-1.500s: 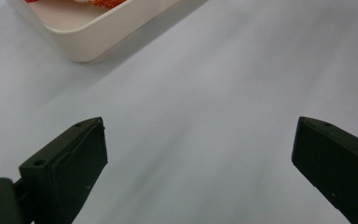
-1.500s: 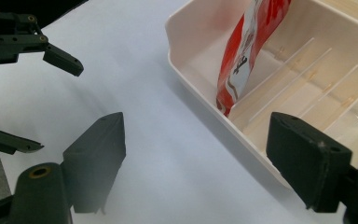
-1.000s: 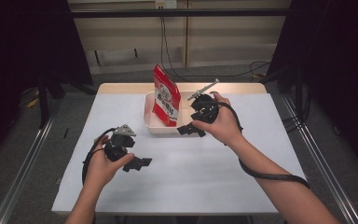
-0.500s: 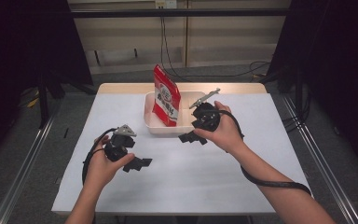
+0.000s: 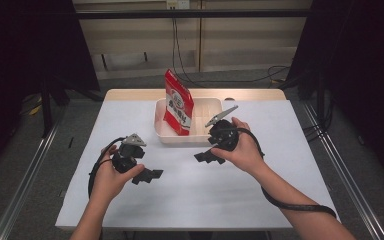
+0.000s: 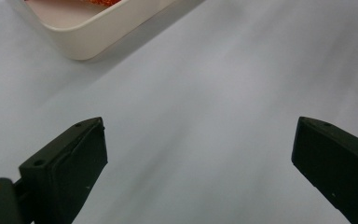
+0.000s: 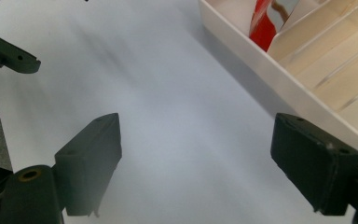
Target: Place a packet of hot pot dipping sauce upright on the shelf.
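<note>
From the high view, the left gripper (image 5: 150, 175) and right gripper (image 5: 206, 156) are seen spread wide, holding nothing. A red bag (image 5: 178, 103) is stood up tall in the white tray (image 5: 211, 138), leaning a little left.

In the left gripper view, only the tray corner (image 6: 88, 39) is seen past the empty jaws.

In the right gripper view, the bag (image 7: 265, 23) sits in the tray's end compartment.

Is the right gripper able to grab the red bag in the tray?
Probably yes. The right gripper is open and close to the tray, the red bag stands upright above the rim, and nothing lies between them.
</note>
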Demonstrator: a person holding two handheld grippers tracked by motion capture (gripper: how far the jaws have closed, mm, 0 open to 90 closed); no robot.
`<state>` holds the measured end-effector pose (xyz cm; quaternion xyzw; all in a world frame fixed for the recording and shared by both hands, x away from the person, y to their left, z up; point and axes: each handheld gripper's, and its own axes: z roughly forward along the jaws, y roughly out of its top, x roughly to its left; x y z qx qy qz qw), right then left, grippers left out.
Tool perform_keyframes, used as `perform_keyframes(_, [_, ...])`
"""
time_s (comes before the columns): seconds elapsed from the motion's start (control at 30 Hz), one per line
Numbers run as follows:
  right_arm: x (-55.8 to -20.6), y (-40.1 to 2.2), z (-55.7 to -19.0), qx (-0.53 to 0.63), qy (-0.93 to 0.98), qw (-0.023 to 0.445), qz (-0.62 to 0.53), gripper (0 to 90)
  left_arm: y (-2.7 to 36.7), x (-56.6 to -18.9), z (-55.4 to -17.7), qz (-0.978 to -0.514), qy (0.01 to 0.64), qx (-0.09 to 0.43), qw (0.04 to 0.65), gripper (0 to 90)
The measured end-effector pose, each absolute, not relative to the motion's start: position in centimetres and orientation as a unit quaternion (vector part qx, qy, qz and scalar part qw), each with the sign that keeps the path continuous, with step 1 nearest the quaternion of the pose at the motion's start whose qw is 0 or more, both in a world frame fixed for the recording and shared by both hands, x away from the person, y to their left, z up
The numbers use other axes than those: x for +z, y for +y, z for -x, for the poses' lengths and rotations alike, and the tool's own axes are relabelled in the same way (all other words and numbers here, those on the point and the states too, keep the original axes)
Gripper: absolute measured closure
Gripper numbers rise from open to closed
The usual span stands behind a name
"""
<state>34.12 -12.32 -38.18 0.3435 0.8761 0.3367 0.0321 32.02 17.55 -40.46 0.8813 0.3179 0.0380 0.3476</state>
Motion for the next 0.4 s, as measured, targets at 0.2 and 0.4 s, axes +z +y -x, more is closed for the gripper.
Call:
perform_keyframes(0.2, [-39.0, -12.6, -33.6, 0.334, 0.876, 0.023, -0.347, 17.0, 17.5, -40.6, -32.1, -0.88, 0.32, 0.037, 0.348, 3.3])
perform_keyframes(0.4, [-39.4, -12.9, -33.5, 0.328, 0.879, 0.022, -0.346, 17.0, 17.5, -40.7, -32.1, -0.879, 0.324, 0.036, 0.348, 3.3])
